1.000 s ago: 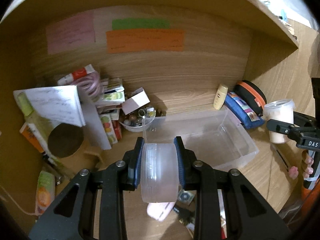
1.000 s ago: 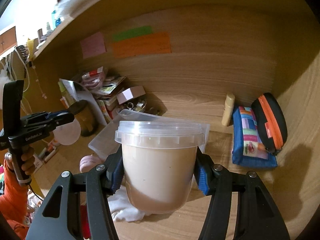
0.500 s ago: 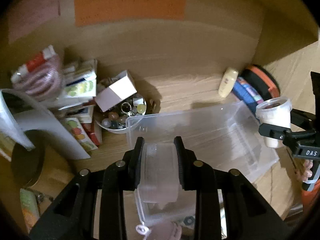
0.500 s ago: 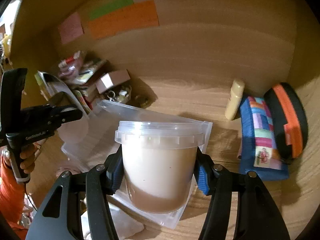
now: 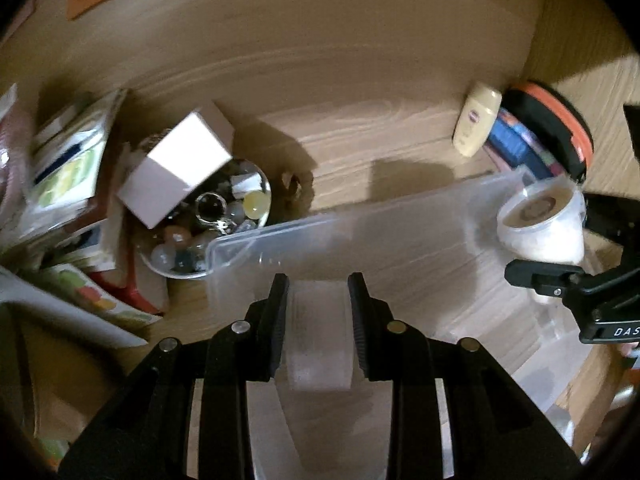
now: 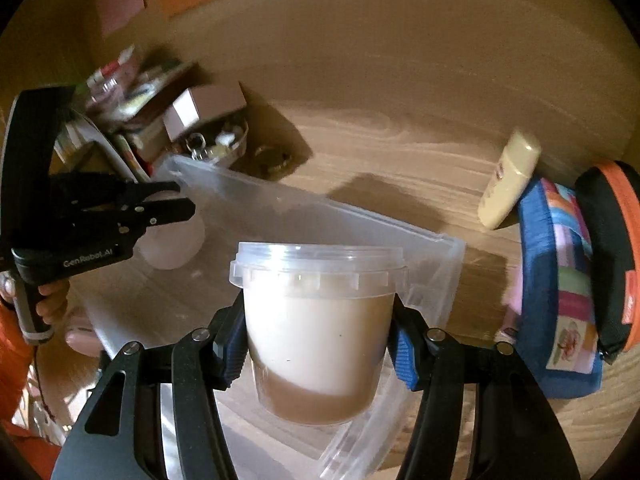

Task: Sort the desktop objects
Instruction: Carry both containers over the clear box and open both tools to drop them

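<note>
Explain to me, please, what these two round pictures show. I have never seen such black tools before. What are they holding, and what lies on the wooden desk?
No robot is here: a person holds one black two-finger gripper in each hand. Each gripper carries a wide-angle camera that looks along its fingers, so each picture is round and bent.

In the left camera's picture, the left gripper is shut on a small frosted plastic container. In the right camera's picture, the right gripper is shut on a lidded tub with something cream-coloured inside. Both hang over a clear plastic bin on the desk.

Around the bin lie a glass bowl of small trinkets, a white box, a cream bottle and a colourful pouch.
</note>
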